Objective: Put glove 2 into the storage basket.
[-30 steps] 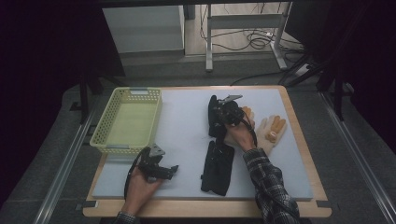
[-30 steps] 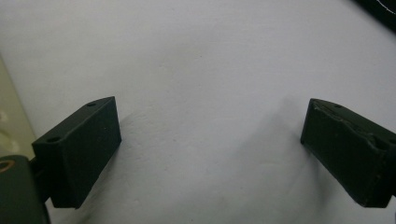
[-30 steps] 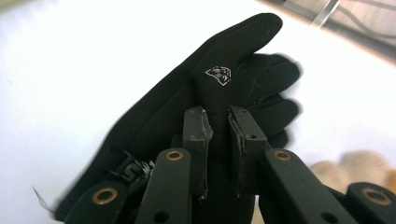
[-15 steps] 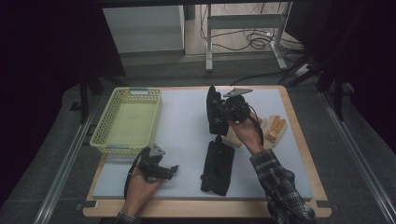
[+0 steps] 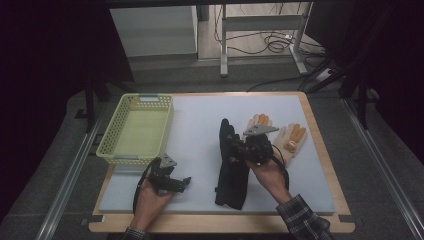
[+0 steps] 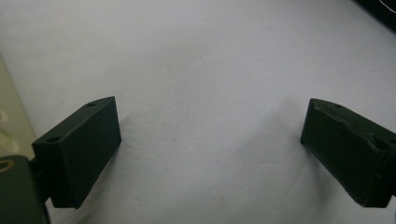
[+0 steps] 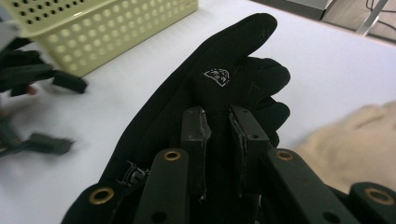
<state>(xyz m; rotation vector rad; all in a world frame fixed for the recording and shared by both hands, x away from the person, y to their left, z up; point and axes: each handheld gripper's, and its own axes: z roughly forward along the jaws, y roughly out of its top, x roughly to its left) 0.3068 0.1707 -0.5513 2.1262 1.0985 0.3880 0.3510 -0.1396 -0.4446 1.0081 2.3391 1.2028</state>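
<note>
A: Black glove (image 7: pixel 201 107) is being pinched between the right gripper (image 7: pixel 217 140) fingers, which are drawn nearly together on a fold — long axis running away from the person, fingertips pointing far.

B: Basket (image 5: pixel 137 127) is lying to the glove's left. Left gripper (image 6: pixel 210 154), nearer to it, is being held wide open over bare table (image 6: pixel 196 56), nothing gripped — open room between.
</note>
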